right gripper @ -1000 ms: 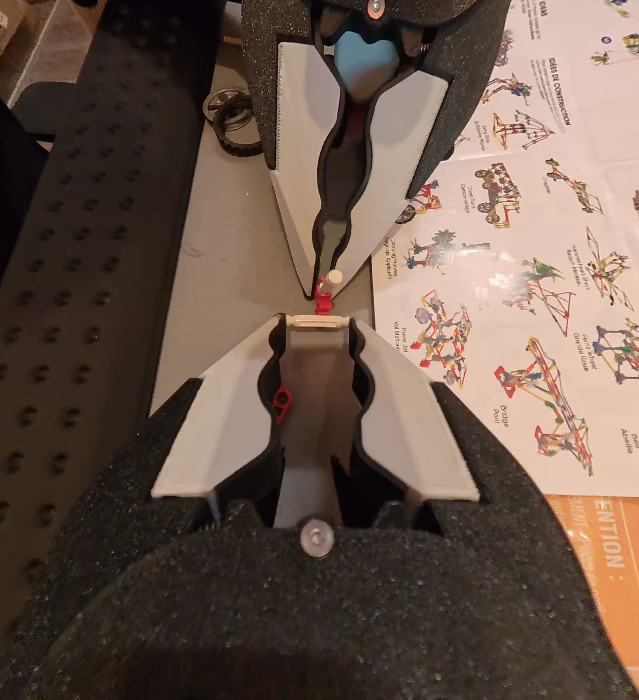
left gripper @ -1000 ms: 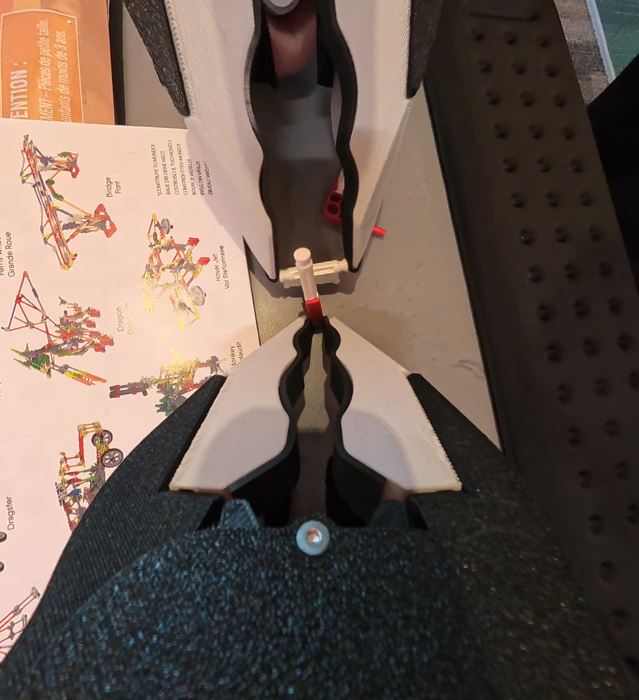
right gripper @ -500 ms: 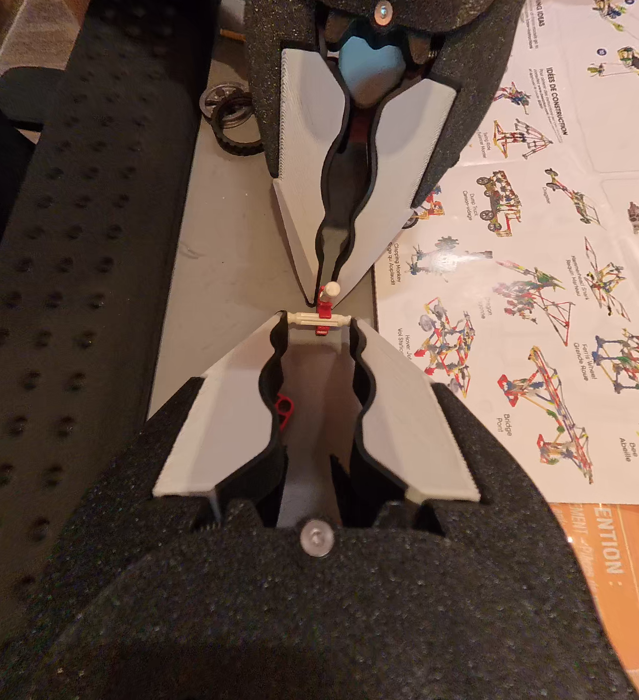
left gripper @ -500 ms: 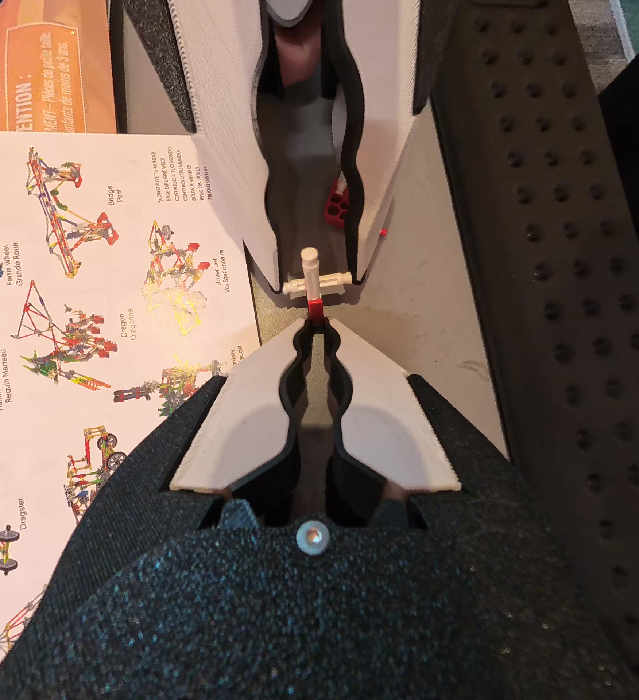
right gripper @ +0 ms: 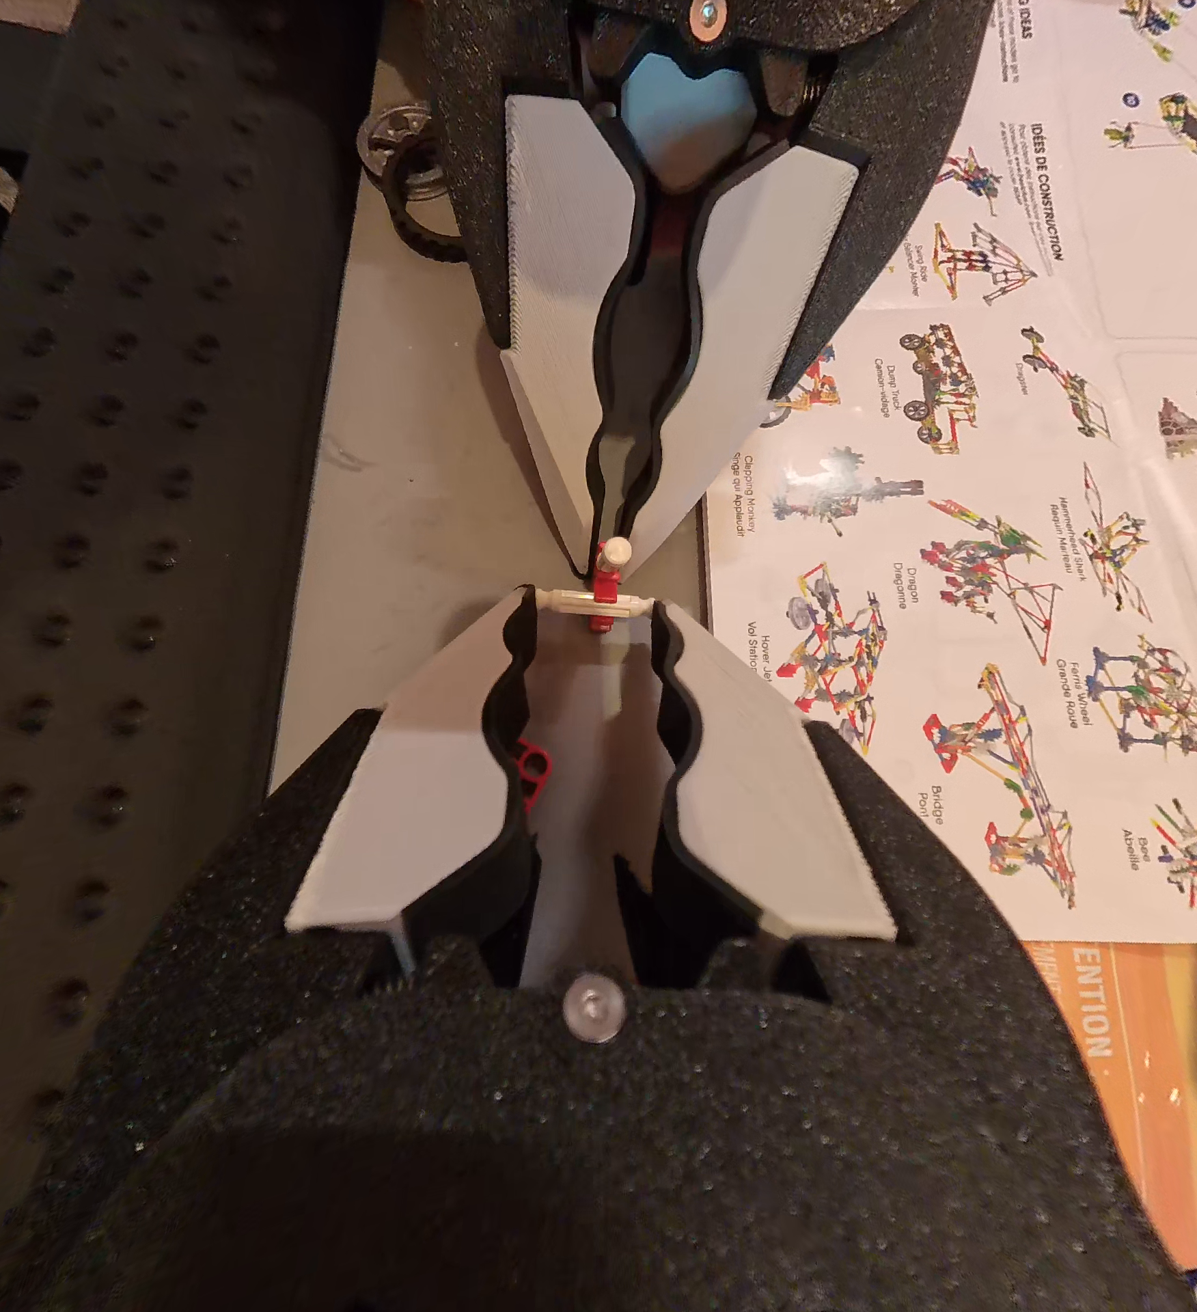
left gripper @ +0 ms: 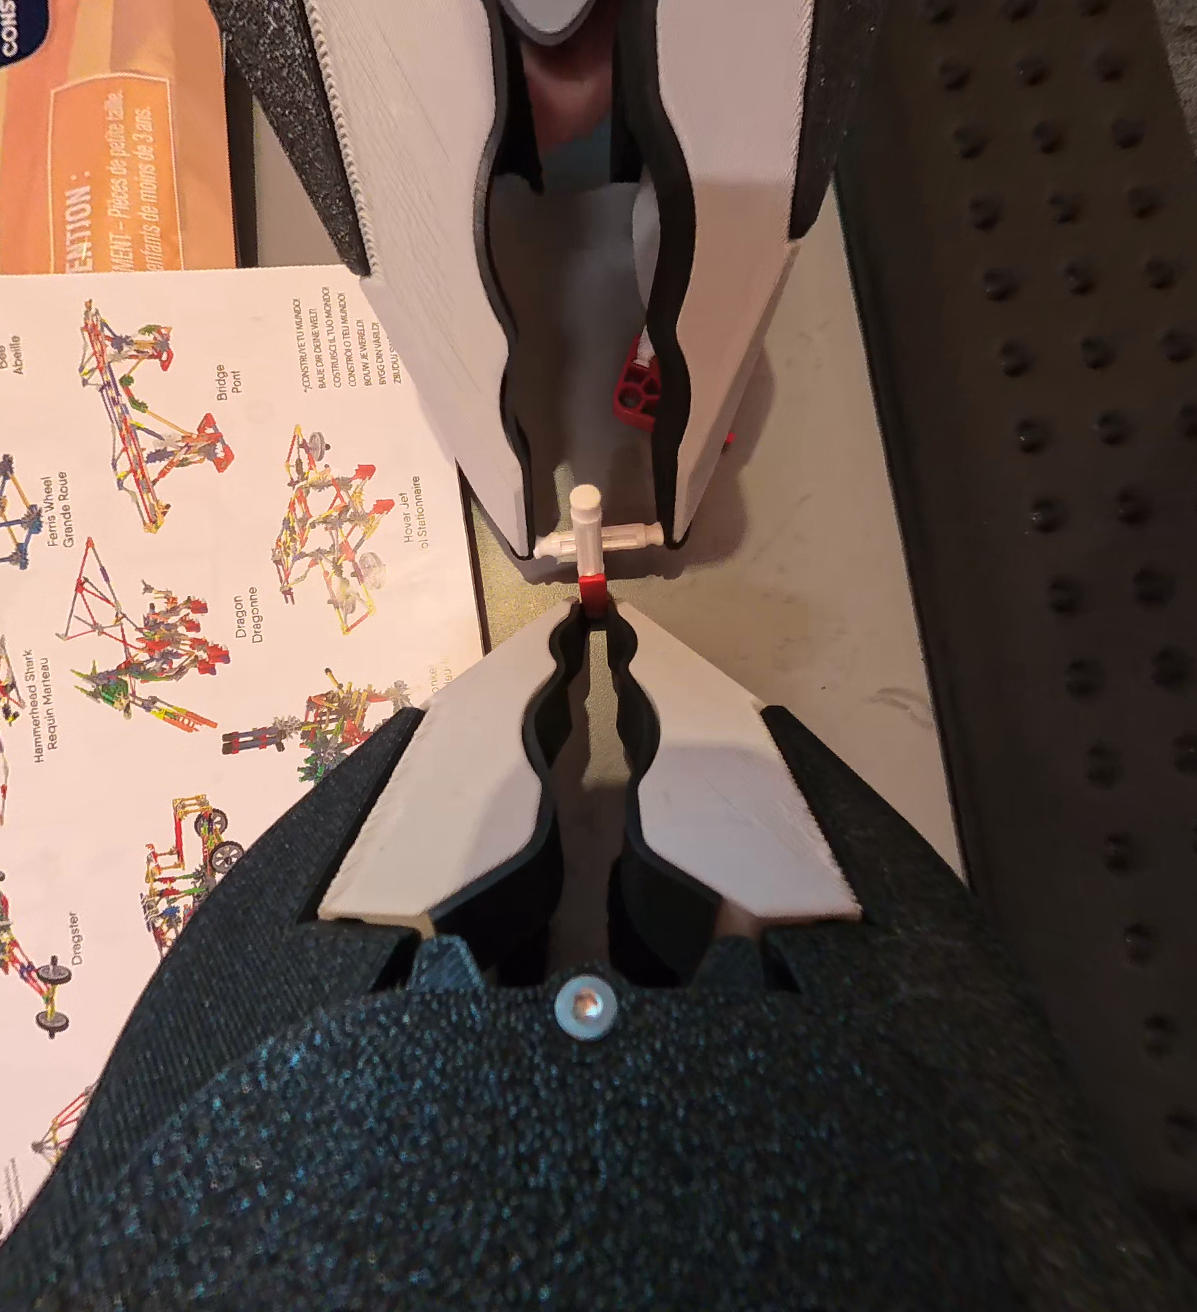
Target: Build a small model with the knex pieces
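Over the grey tabletop (left gripper: 816, 603), between black dotted mat and printed sheet:
Left tool (left gripper: 592, 612): jaws narrow, pinched on a red connector (left gripper: 591, 591) at the very tips
Red connector: carries an upright white rod (left gripper: 586, 525); seen also in right wrist view (right gripper: 604, 593)
Right tool (right gripper: 592, 603): jaws fairly wide, tips bearing on the two ends of a crosswise white rod (right gripper: 592, 602)
Crosswise white rod: level, spanning tip to tip, crossing the red connector; in left wrist view (left gripper: 627, 536) set across the upright rod
Tools together: tip to tip, facing each other, pieces meeting between them
Loose red connector (left gripper: 637, 387): flat on tabletop under the right tool
Black tyre (right gripper: 415, 206): on tabletop beside the left tool's body, next to a clear wheel hub
Printed sheet (left gripper: 120, 568): white, coloured model pictures, flat beside both tools
Orange box (left gripper: 99, 142): beyond the sheet's edge
Black dotted mat (left gripper: 1078, 568): along the other side of the tabletop
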`<move>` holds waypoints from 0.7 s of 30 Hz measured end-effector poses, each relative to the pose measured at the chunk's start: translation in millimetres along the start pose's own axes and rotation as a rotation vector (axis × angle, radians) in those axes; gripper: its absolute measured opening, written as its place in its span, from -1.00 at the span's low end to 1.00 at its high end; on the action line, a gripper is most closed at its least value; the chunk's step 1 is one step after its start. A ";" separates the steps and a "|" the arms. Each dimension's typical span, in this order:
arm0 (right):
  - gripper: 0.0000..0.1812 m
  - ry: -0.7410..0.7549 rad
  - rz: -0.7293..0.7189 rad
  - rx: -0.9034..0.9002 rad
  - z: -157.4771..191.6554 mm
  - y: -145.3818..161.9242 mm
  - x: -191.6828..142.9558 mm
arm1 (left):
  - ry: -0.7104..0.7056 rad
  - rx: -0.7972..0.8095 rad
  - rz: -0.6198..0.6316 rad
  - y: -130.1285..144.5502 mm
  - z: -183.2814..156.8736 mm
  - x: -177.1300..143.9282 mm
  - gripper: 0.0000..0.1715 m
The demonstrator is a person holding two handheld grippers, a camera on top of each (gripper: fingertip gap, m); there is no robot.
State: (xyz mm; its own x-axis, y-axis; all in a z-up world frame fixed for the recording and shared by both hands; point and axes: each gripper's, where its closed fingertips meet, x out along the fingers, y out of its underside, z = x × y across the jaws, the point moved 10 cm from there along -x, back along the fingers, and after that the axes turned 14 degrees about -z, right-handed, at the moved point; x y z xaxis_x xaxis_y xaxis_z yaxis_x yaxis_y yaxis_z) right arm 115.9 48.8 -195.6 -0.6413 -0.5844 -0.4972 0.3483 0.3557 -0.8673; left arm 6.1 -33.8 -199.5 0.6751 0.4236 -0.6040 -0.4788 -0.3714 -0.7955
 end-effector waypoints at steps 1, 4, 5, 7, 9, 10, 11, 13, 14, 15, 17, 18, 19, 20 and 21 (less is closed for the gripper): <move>-0.67 0.000 0.004 0.000 -0.1 -0.4 0.1 | -0.002 0.003 0.002 -0.3 -0.1 0.2 -1.00; -0.67 0.009 0.025 -0.013 1.5 -2.7 1.2 | -0.004 0.006 -0.001 0.0 -0.4 0.3 -1.00; -0.67 0.013 0.029 -0.015 2.2 -3.0 1.3 | -0.006 0.005 -0.001 0.0 -0.7 0.4 -1.00; -0.67 0.021 0.040 -0.023 3.3 -4.2 2.1 | -0.011 0.006 0.001 -0.2 -1.2 0.6 -1.00; -0.68 0.027 0.052 -0.028 3.8 -5.5 2.7 | -0.013 0.008 0.000 -0.3 -1.4 0.7 -1.00; -0.68 0.032 0.058 -0.032 4.5 -6.2 3.2 | -0.014 0.004 -0.001 -0.2 -1.3 0.7 -1.00; -0.68 0.036 0.061 -0.034 5.1 -6.4 3.5 | -0.015 0.005 0.000 -0.3 -1.5 0.8 -1.00; -0.68 0.044 0.062 -0.031 5.8 -6.7 3.9 | -0.021 0.003 0.002 -0.7 -1.8 1.2 -1.00; -0.68 0.047 0.064 -0.031 6.7 -7.3 4.6 | -0.023 0.002 0.002 -0.8 -2.0 1.3 -1.00; -0.68 0.048 0.068 -0.035 8.1 -8.1 5.8 | -0.024 0.009 0.002 -0.7 -2.6 1.4 -1.00; -0.69 0.048 0.068 -0.033 8.9 -8.3 7.0 | -0.026 0.008 0.003 -0.8 -2.9 1.6 -1.00; -0.68 0.054 0.068 -0.035 9.2 -8.3 7.6 | -0.030 0.015 0.008 -1.3 -3.5 1.8 -1.00; -0.68 0.061 0.072 -0.039 9.3 -8.5 8.5 | -0.039 0.025 0.015 -2.0 -4.2 2.4 -1.00; -0.67 0.065 0.079 -0.039 9.5 -8.6 8.7 | -0.041 0.025 0.019 -2.5 -4.3 2.6 -1.00; -0.67 0.069 0.083 -0.043 10.0 -8.7 8.9 | -0.038 0.022 0.018 -2.3 -3.9 2.6 -1.00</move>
State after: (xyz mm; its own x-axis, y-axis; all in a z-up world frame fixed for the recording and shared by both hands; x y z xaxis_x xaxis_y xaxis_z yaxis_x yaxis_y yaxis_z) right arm 114.0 33.1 -192.7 -0.6576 -0.5009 -0.5627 0.3733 0.4322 -0.8209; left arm 11.2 -35.1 -199.0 0.6443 0.4486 -0.6194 -0.5031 -0.3614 -0.7850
